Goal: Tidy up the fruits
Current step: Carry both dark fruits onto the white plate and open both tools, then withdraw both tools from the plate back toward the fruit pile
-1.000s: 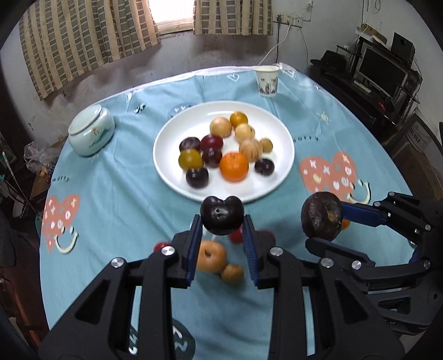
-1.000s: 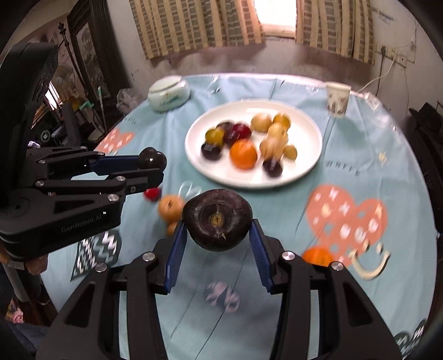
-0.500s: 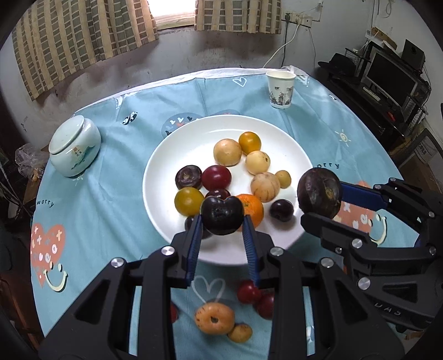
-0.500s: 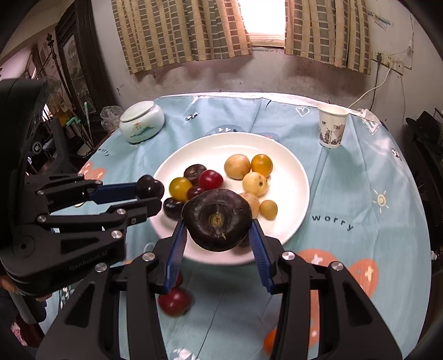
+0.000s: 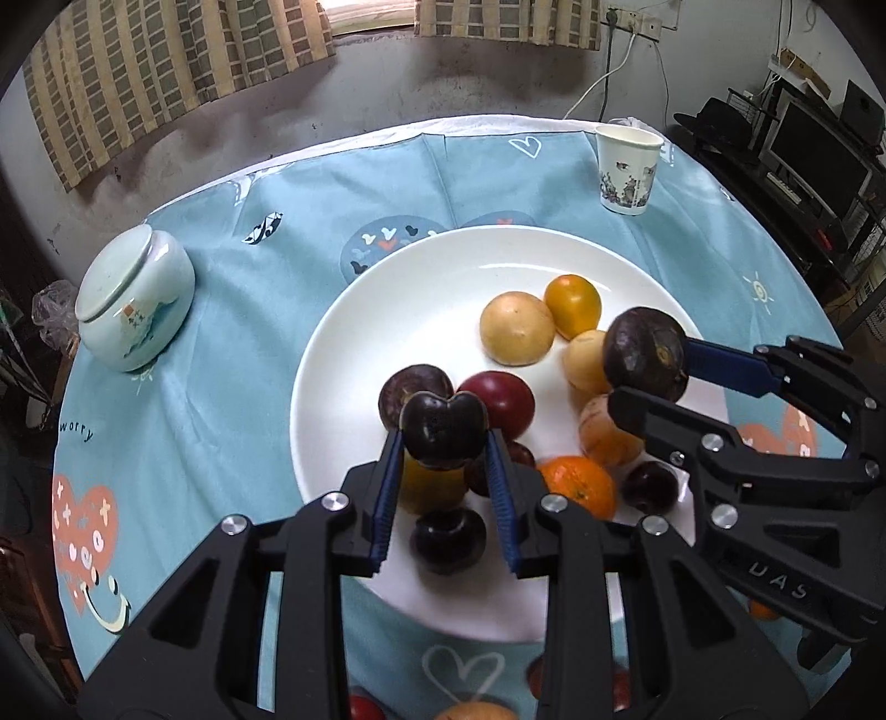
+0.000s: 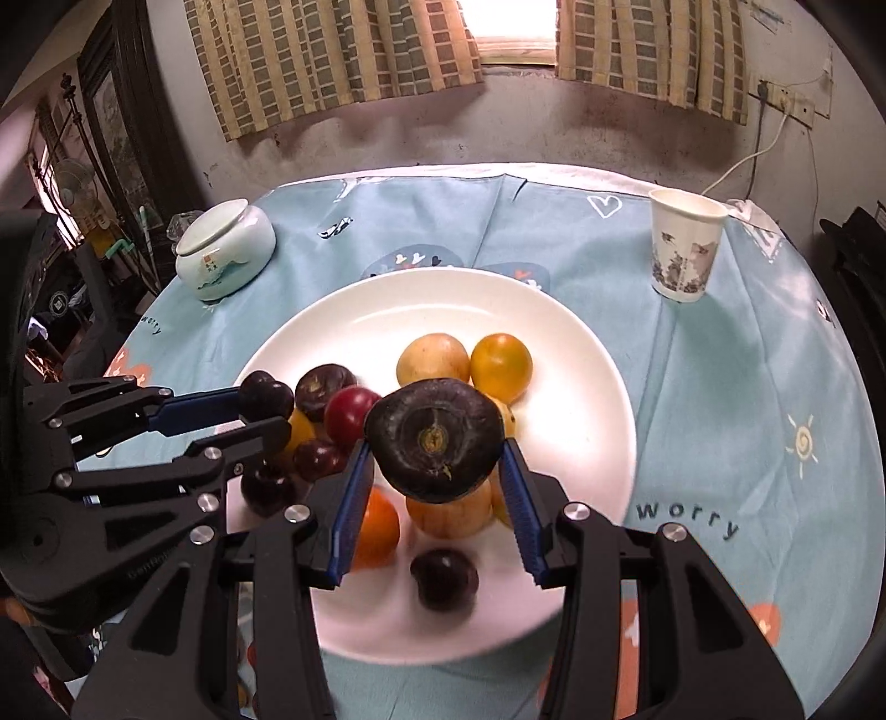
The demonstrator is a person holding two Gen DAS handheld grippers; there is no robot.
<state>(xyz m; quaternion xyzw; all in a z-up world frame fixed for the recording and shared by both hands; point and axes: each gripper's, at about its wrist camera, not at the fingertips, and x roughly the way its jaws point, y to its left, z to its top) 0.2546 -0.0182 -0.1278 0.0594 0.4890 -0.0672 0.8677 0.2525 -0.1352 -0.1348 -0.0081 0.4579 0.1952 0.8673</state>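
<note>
My left tongs (image 5: 444, 443) are squeezed tight on a dark fruit (image 5: 443, 429). My right tongs (image 6: 436, 446) squeeze a bigger dark fruit (image 6: 434, 437). Both are side by side.

A round table in a light-blue patterned cloth (image 6: 720, 387) carries a white plate (image 6: 581, 399) at centre, a lidded ceramic jar (image 6: 224, 249) upper left, and a paper cup (image 6: 684, 252) upper right.

A lived-in home room: checked curtains (image 6: 332, 50), a round table's heart-print cloth (image 6: 720, 343), a computer desk (image 5: 814, 149).
</note>
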